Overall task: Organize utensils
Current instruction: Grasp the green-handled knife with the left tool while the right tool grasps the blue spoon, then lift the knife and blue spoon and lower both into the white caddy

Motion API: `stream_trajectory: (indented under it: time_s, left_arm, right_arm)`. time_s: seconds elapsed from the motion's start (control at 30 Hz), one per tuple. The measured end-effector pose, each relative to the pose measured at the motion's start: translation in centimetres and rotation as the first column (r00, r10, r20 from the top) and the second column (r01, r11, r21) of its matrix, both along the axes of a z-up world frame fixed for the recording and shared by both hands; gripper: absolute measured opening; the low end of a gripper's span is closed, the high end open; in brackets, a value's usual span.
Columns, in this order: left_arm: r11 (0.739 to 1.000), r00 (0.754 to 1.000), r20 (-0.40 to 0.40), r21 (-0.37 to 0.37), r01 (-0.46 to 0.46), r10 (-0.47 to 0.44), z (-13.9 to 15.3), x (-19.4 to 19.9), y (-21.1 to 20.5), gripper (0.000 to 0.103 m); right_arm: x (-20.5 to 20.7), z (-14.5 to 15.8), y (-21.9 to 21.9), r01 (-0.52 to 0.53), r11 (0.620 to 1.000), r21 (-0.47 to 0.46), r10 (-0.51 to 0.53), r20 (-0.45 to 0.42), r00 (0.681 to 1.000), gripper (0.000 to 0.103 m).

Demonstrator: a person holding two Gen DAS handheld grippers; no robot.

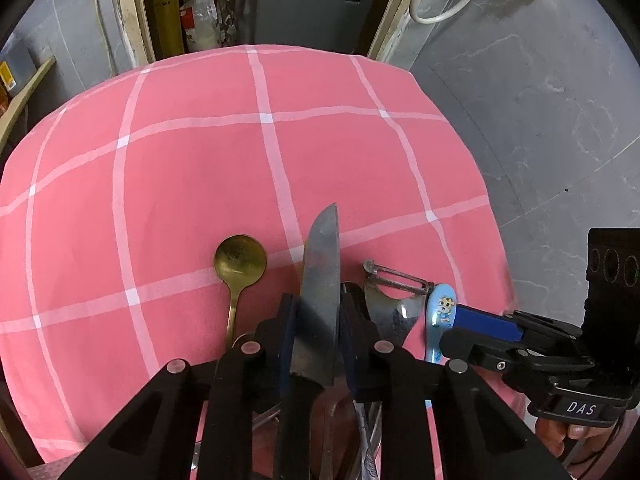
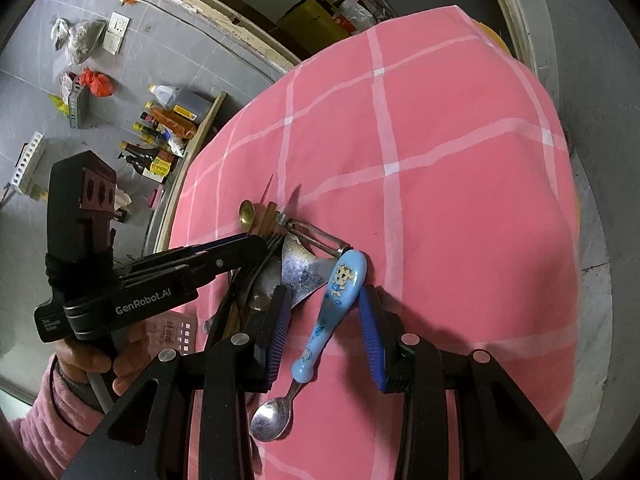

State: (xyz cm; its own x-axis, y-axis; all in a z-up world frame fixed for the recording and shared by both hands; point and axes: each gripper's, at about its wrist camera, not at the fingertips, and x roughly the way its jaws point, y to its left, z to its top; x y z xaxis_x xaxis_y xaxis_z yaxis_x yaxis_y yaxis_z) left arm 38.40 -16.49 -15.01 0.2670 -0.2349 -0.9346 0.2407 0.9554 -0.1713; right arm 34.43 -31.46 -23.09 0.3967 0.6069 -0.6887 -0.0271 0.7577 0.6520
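My left gripper (image 1: 318, 312) is shut on a dark-handled kitchen knife (image 1: 320, 276), blade pointing away over the pink checked tablecloth (image 1: 200, 160). A gold spoon (image 1: 240, 264) lies just left of it, a metal peeler (image 1: 394, 292) just right. My right gripper (image 2: 324, 320) is open, its blue pads either side of a blue cartoon-handled child's spoon (image 2: 338, 292) lying on the cloth; this spoon also shows in the left wrist view (image 1: 440, 312). The peeler (image 2: 308, 260) lies beside it, with several other utensils (image 2: 252, 276) piled under the left gripper (image 2: 256, 240).
The table edge falls off to grey tiled floor on the right (image 1: 560, 120). Sauce bottles (image 2: 160, 148) stand on a low shelf beyond the table's left edge. A pink perforated tray (image 2: 176, 330) sits at the near edge under the utensils.
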Motion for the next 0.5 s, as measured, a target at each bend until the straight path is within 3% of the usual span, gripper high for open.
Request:
stream_trajectory:
  time_s: [0.33,0.37,0.43,0.5]
  left_arm:
    - [0.995,0.996,-0.010,-0.033,-0.090,0.090,-0.1,-0.6,1.1,0.018]
    - [0.994,0.995,-0.010,-0.036,-0.099,0.099,-0.1,-0.8,1.2,0.018]
    - [0.992,0.993,-0.012,-0.047,-0.114,0.114,0.1,-1.0,1.2,0.018]
    - [0.989,0.991,-0.013,-0.067,-0.132,0.132,0.1,-1.3,1.6,0.018]
  right_arm:
    - [-0.3,0.1,0.1,0.016,0.998,-0.061,-0.017,-0.016,1.000,0.031]
    - [-0.2,0.1,0.2,0.019,0.998,-0.064,-0.020,-0.015,1.000,0.029]
    - [-0.1,-0.2,0.1,0.020,0.999,-0.044,-0.021,-0.028,0.999,0.011]
    - [-0.1,-0.7,-0.2,0.030,1.000,-0.002,-0.030,-0.044,0.999,0.010]
